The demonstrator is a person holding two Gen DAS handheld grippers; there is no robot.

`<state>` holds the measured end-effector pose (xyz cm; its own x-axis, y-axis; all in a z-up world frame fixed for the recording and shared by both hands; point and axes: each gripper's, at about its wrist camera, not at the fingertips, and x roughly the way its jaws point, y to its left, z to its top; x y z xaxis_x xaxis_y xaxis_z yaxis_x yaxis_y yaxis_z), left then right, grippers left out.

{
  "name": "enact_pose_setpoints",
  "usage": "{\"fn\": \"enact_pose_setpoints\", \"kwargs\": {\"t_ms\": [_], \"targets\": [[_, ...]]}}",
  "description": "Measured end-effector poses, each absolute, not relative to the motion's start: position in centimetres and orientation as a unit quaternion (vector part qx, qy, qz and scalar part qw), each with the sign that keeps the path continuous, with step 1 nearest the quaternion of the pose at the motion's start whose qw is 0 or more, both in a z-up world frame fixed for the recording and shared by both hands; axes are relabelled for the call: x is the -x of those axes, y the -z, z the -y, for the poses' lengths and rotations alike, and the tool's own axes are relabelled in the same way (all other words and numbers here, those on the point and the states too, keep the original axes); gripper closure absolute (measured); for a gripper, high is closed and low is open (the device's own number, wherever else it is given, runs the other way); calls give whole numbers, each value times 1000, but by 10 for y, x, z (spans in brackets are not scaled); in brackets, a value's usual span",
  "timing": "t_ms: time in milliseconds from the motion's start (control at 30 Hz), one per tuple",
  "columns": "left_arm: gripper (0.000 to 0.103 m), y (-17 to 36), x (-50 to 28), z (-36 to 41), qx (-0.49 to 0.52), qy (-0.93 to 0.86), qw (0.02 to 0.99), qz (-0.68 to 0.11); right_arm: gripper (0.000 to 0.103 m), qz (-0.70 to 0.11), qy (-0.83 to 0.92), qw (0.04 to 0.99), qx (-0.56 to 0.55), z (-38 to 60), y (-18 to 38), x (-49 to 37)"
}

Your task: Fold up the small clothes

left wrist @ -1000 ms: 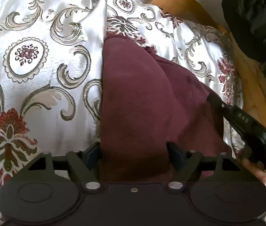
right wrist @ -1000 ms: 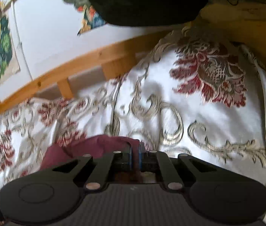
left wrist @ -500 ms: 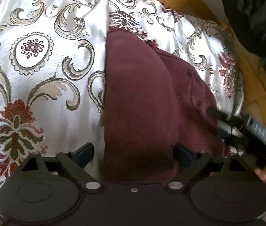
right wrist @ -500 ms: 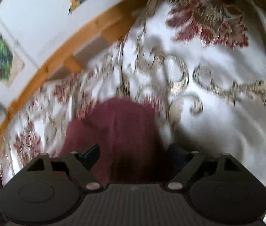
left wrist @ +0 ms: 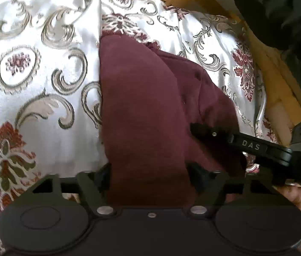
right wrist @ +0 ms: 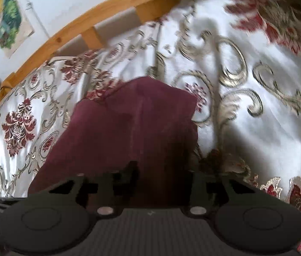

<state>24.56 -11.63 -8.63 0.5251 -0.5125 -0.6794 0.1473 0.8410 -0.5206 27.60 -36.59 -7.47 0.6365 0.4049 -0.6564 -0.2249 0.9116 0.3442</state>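
**Maroon garment folded on the bedspread, both tongs spread open over it**

Left wrist view, from the left: the white bedspread (left wrist: pixel 33 98), patterned with gold scrolls and red floral motifs, fills the left half of the frame and lies slightly creased. Right of it, near the middle, the maroon garment (left wrist: pixel 146 111) lies on the bedspread as a long folded shape. Its left edge runs straight. One layer overlaps a second layer on the right side, with a visible fold line between them. The left gripper (left wrist: pixel 149 176) sits at the near end of the garment with its jaws apart, one finger at each side of the cloth's near edge, gripping nothing. Whether the fingers touch the fabric cannot be told. Further right, the right gripper (left wrist: pixel 195 128) enters from the right edge, and a dark finger marked "DAS" reaches over the right-hand layer of the garment. The person's hand (left wrist: pixel 295 194) shows beneath it at the lower right. Behind, a wooden bed frame (left wrist: pixel 278 81) runs along the bedspread's far right edge, and a dark fabric mass (left wrist: pixel 278 10) occupies the top right corner.

Right wrist view, from the left: a coloured picture (right wrist: pixel 7 23) hangs on the pale wall. The curved wooden frame rail (right wrist: pixel 99 17) borders the bedspread (right wrist: pixel 257 128). The maroon garment (right wrist: pixel 124 132) lies at centre, narrowing toward its far end. The right gripper (right wrist: pixel 163 177) is at the garment's near end, released, jaws spread wide. This view is blurred, so contact with the cloth cannot be judged.
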Motion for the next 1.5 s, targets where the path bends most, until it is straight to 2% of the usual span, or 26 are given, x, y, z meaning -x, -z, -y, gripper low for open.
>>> {"fn": "enact_pose_setpoints", "kwargs": {"t_ms": [100,167,300,433,500,667,900,1000,1100,1167,1333,1400,1500], "targets": [[52,74,-237,122,178,188,872,-415,78,-353,-175,913,-103,362,62,-264],[54,62,-228,129,144,194,892,-381,79,-319,-178,926,-97,359,52,-256],[55,45,-211,134,99,201,925,-307,79,-223,-178,958,-34,342,31,-237],[55,35,-209,124,98,193,945,-246,79,-115,-191,975,-5,330,17,-229],[55,32,-220,117,105,183,949,-233,79,-85,-191,978,-5,323,14,-238],[55,38,-276,98,149,159,944,-248,79,-89,-197,976,-17,311,19,-286],[53,67,-338,96,191,143,923,-303,78,-153,-182,970,-55,324,47,-350],[47,81,-347,96,211,134,916,-314,72,-175,-162,967,-91,333,66,-362],[41,91,-352,93,225,135,911,-317,67,-176,-154,969,-81,334,75,-364],[37,96,-354,90,244,131,906,-321,57,-175,-147,971,-76,335,76,-364],[36,98,-338,86,272,119,900,-319,44,-177,-142,970,-90,338,69,-359],[31,96,-334,85,271,110,900,-324,42,-174,-141,971,-84,336,65,-357],[23,90,-332,82,280,96,893,-339,32,-168,-136,974,-74,334,58,-352]]}}
